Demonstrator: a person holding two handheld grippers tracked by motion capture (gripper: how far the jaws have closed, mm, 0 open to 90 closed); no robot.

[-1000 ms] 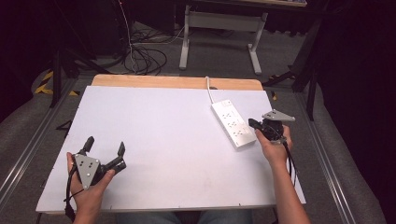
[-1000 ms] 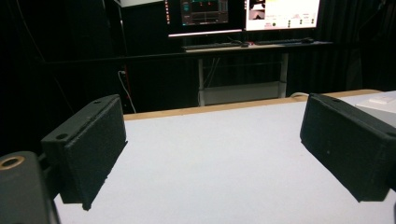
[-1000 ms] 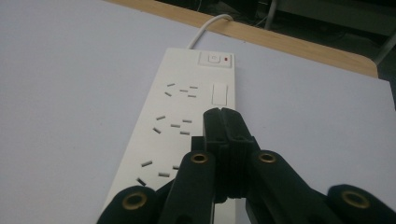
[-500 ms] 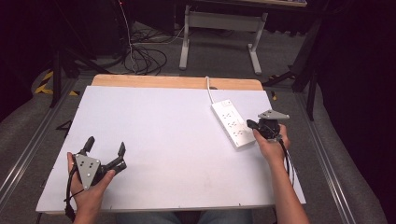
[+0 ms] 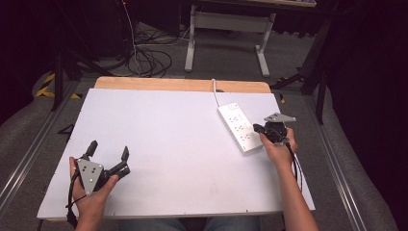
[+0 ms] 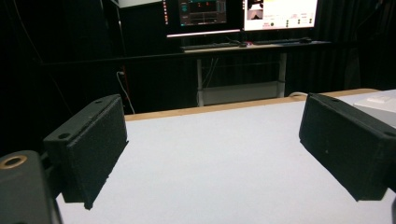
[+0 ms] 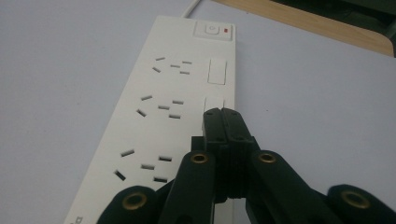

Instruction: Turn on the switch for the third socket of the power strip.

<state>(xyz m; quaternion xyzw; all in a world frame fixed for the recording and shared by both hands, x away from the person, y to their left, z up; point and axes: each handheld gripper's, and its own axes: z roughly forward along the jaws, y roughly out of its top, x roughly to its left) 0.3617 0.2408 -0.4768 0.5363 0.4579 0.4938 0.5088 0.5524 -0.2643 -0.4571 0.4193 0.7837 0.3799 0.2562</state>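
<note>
A white power strip (image 5: 239,127) lies slantwise on the right part of the table, its cord (image 5: 215,91) running off the far edge. My right gripper (image 5: 257,128) is shut with nothing between its jaws. In the right gripper view its tips (image 7: 222,112) hang over the power strip (image 7: 163,102) near its right edge, below the switch (image 7: 212,29) with a red light. Whether the tips touch the strip I cannot tell. My left gripper (image 5: 108,148) rests at the near left, open and holding nothing, with its pads (image 6: 93,140) wide apart over bare board.
The white board (image 5: 183,144) covers the table, and a wooden strip (image 5: 183,84) shows along its far edge. Beyond that edge stand a desk frame (image 5: 226,29) and loose cables (image 5: 149,60) on the floor. Metal rails run along both sides.
My right gripper has edged a little to the left, toward the power strip. The left gripper has stayed where it was.
</note>
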